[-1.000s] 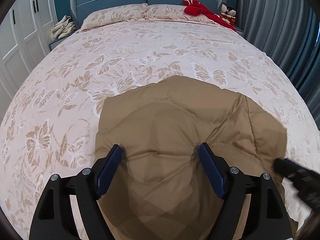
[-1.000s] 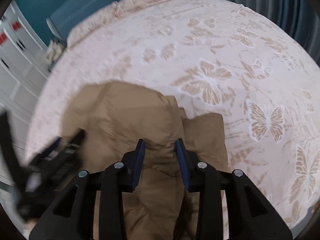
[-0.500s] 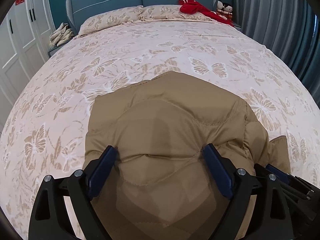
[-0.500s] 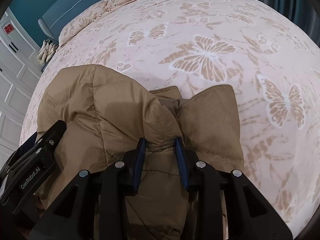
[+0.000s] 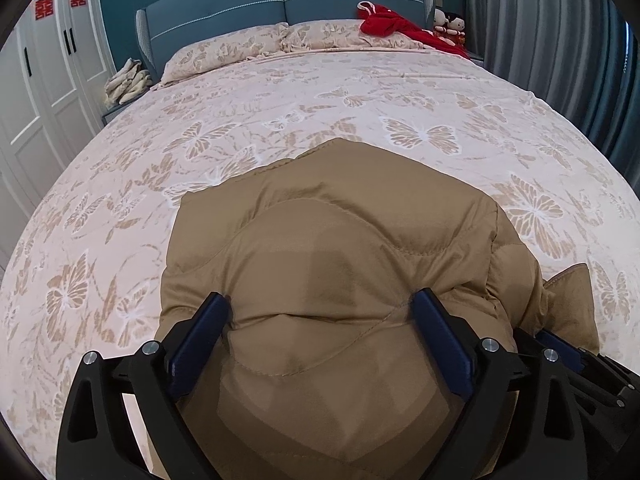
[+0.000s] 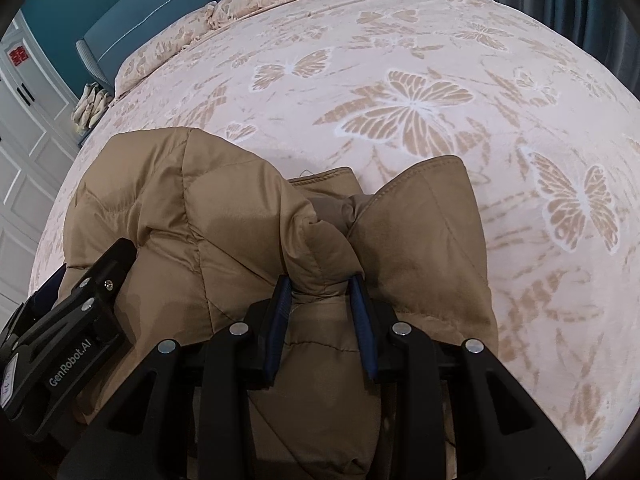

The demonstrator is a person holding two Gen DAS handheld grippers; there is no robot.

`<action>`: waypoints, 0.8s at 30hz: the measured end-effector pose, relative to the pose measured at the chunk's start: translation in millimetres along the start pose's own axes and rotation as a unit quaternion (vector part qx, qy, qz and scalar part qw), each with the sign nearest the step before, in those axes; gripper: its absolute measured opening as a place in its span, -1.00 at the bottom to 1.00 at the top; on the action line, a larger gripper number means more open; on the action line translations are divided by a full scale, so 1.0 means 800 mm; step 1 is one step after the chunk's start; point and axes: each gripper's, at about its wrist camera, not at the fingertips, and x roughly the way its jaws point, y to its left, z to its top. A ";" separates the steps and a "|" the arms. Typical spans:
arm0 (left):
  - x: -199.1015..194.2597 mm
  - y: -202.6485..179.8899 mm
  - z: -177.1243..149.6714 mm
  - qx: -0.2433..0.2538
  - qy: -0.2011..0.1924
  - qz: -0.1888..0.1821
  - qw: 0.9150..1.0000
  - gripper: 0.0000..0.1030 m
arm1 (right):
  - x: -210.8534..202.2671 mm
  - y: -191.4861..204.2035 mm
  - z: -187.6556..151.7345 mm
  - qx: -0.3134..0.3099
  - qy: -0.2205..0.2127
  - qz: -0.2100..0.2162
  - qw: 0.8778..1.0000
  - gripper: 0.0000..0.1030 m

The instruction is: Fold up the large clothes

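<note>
Garment: tan quilted puffer jacket, bunched into a padded mound on the bedspread at the near edge of the bed, closest to both cameras.
Garment detail: stitched quilting lines across the top panel; a flat tan flap sticks out toward the right side of the bed, with a corded hem edge showing beside it.
Left gripper: blue pads spread wide either side of the jacket's padded bulge; the jaws have just been opening, with the jacket between them. The fabric swells up to both pads; whether they press on it cannot be told.
Right gripper: blue fingers drawn close together, pinching a gathered fold of the jacket near its right side.
Gripper relation: in the right wrist view the left tool's black body sits at the lower left, against the jacket's left flank; in the left wrist view the right tool shows at the lower right edge.
Bedspread: pale pink with tan butterfly print, covering the whole bed.
Pillows: matching print, at the head edge of the bed.
Headboard: teal, padded, behind the pillows.
Red cloth: heaped at the far right corner of the bed, over a pillow.
Dolls: small pair, just beyond the red cloth.
Wardrobe: white panelled doors with red paper signs, left of the bed.
Curtain: grey-blue, pleated, right of the bed.
</note>
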 end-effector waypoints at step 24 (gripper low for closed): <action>-0.048 0.048 -0.002 -0.015 0.014 -0.070 0.997 0.82 | -0.036 -0.013 0.001 0.024 -0.032 -0.006 0.999 -0.12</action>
